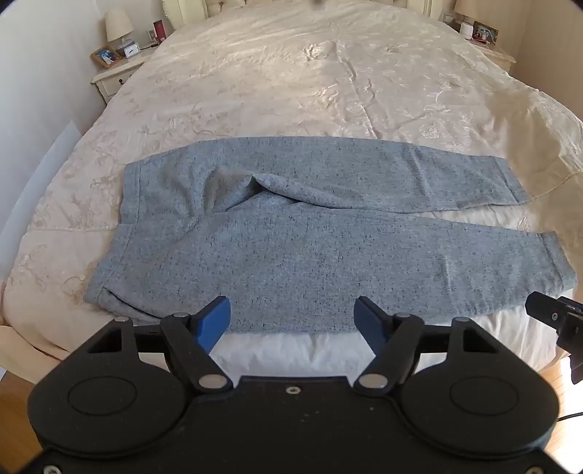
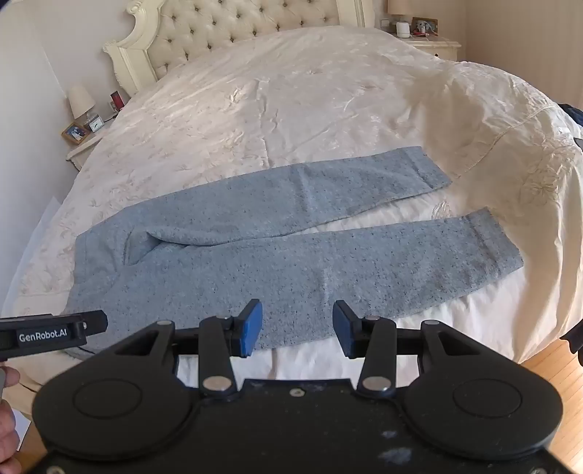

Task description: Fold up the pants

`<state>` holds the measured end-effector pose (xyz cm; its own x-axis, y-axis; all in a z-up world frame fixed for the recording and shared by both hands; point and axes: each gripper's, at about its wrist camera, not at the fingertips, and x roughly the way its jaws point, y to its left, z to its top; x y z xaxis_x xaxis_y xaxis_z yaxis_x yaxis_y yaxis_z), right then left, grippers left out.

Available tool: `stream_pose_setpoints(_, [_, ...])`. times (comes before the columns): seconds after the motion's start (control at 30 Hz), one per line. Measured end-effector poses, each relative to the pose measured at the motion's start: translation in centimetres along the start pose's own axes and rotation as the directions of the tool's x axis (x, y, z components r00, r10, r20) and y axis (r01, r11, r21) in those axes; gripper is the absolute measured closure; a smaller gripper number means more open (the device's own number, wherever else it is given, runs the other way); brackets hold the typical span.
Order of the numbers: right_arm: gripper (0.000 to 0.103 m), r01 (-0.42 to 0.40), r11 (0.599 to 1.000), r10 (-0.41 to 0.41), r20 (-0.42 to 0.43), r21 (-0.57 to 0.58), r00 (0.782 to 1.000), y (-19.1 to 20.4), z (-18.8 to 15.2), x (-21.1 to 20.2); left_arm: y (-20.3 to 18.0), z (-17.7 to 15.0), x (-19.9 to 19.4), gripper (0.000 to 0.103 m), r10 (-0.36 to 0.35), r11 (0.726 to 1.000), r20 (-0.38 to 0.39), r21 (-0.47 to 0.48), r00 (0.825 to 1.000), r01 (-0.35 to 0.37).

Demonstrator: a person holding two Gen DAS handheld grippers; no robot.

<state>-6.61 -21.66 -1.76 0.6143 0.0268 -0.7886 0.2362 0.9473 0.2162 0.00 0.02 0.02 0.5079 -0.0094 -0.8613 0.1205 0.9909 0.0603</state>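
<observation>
Grey-blue sweatpants (image 1: 309, 255) lie flat across the foot of the bed, waistband at the left, both legs stretched to the right and slightly apart. In the right wrist view the same pants (image 2: 291, 255) show their cuffs at the right. My left gripper (image 1: 293, 322) hovers open over the near edge of the closer leg, nothing between its blue pads. My right gripper (image 2: 298, 328) is open too, above the near leg's lower edge, holding nothing. The other gripper's black tip shows at each view's side.
A cream embroidered bedspread (image 1: 291, 80) covers the bed, with a white sheet (image 1: 284, 350) bared at the near edge. A tufted headboard (image 2: 237, 29) stands at the back, nightstands (image 1: 116, 73) with lamps on both sides. Wooden floor (image 2: 546, 368) lies at the right. A hand (image 2: 7, 419) shows at the left edge.
</observation>
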Motion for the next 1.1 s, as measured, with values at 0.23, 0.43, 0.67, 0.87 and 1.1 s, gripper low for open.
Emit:
stream_pose_setpoints(0.23, [0.057, 0.000, 1.000, 0.000, 0.003, -0.003, 1.000, -0.04, 0.02, 0.09, -0.21, -0.12, -0.21, 0.028, -0.007, 1.000, 0.003, 0.013, 1.000, 0.007])
stream_pose_setpoints(0.43, [0.057, -0.004, 1.000, 0.004, 0.005, -0.005, 1.000, -0.11, -0.30, 0.46, 0.07, -0.83, 0.09, 0.028, -0.008, 1.000, 0.000, 0.007, 1.000, 0.008])
stream_pose_setpoints(0.67, [0.057, -0.013, 1.000, 0.013, 0.019, -0.024, 1.000, 0.11, -0.17, 0.05, -0.09, -0.30, 0.33, 0.028, -0.009, 1.000, -0.006, -0.002, 1.000, 0.009])
stream_pose_setpoints(0.87, [0.057, -0.017, 1.000, 0.018, 0.016, -0.020, 1.000, 0.03, -0.08, 0.03, 0.00, -0.30, 0.36, 0.028, -0.007, 1.000, -0.011, -0.007, 1.000, 0.007])
stream_pose_setpoints(1.1, [0.057, -0.021, 1.000, 0.021, 0.013, -0.020, 1.000, 0.05, -0.02, 0.08, -0.03, -0.35, 0.40, 0.028, -0.009, 1.000, -0.017, -0.006, 1.000, 0.008])
